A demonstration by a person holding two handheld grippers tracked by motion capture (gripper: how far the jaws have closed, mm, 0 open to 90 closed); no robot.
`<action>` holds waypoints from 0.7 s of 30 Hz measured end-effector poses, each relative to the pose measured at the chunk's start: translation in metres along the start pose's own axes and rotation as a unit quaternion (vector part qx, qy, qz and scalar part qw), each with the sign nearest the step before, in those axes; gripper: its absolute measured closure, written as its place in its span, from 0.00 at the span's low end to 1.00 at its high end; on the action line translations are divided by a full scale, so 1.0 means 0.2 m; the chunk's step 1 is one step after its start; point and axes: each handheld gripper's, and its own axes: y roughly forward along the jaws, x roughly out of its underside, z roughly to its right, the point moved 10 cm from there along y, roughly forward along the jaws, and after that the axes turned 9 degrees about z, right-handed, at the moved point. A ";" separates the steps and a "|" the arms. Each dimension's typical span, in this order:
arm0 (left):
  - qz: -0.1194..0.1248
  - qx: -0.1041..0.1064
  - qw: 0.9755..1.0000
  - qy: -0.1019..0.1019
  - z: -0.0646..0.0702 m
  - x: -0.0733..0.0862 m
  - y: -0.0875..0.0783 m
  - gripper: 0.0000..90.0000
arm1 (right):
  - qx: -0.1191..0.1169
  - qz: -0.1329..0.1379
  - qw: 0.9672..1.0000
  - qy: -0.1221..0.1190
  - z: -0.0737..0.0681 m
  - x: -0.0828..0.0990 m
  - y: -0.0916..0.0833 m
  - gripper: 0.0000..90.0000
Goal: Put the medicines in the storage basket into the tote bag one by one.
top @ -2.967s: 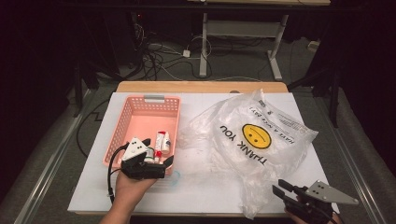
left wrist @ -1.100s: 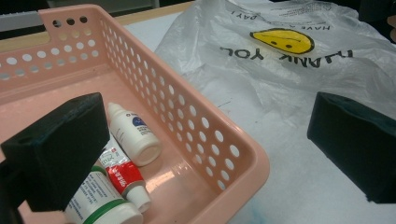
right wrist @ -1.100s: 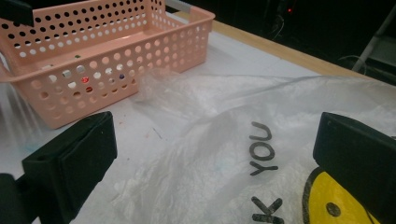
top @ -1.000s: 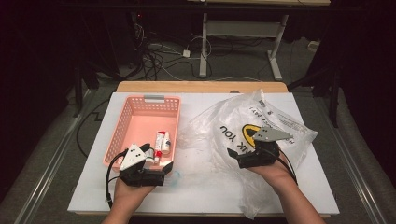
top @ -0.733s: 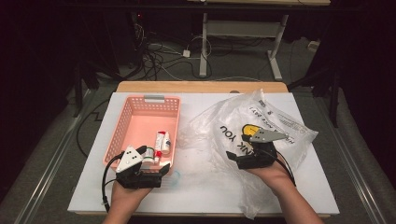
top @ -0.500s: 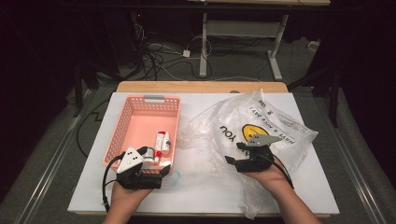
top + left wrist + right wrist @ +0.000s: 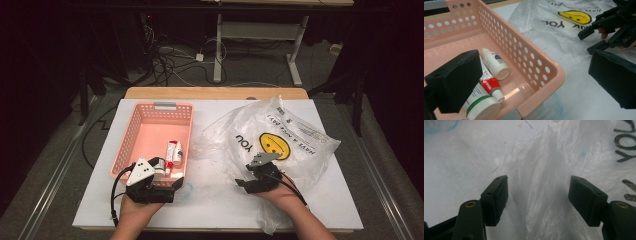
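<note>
The crumpled translucent plastic bag [image 7: 280, 145], printed with a yellow smiley face and black lettering, is spread over the right half of the white surface [image 7: 210, 205]. The right gripper [image 7: 245, 182] is held low at the bag's near left edge. In the right gripper view a raised ridge of the bag's film [image 7: 541, 195] is seen between the two black jaws, which have just been closing and now stand part-way apart; a gap is visible on each side of the ridge, so the film is not yet pinched.

The left gripper [image 7: 172, 187] is held at the near right corner of the pink perforated plastic basket [image 7: 131, 135], its jaws spread wide, one inside the corner wall and one outside it, and nothing is clamped. In the basket's near end lie a small white dropper bottle [image 7: 495, 65], a red-and-white tube [image 7: 490, 85] and a white container with a green band [image 7: 482, 106].

The container is partly covered by the left jaw pad, and its label cannot be read. The bag's interior is veiled by folds and glare, so whatever lies inside cannot be made out. The bag's near edge is overlapped by the right hand [image 7: 280, 192].
</note>
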 end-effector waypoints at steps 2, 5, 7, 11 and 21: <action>0.000 0.001 1.000 -0.001 0.00 0.00 0.00 0.00 | 0.005 -0.001 1.000 -0.007 0.01 0.01 0.01 0.37; 0.000 0.002 1.000 0.002 0.00 0.00 0.01 0.00 | 0.011 0.000 1.000 -0.005 0.02 0.01 0.01 0.44; 0.000 0.002 1.000 0.000 0.00 0.00 0.01 0.00 | 0.014 0.003 1.000 -0.003 0.02 0.01 0.01 0.48; 0.002 -0.001 1.000 0.000 0.00 0.00 0.00 0.00 | 0.021 0.004 1.000 0.002 0.04 0.01 0.00 0.56; -0.002 0.000 1.000 0.001 0.00 0.00 0.01 0.00 | 0.025 0.015 0.999 0.019 0.09 0.01 -0.01 0.77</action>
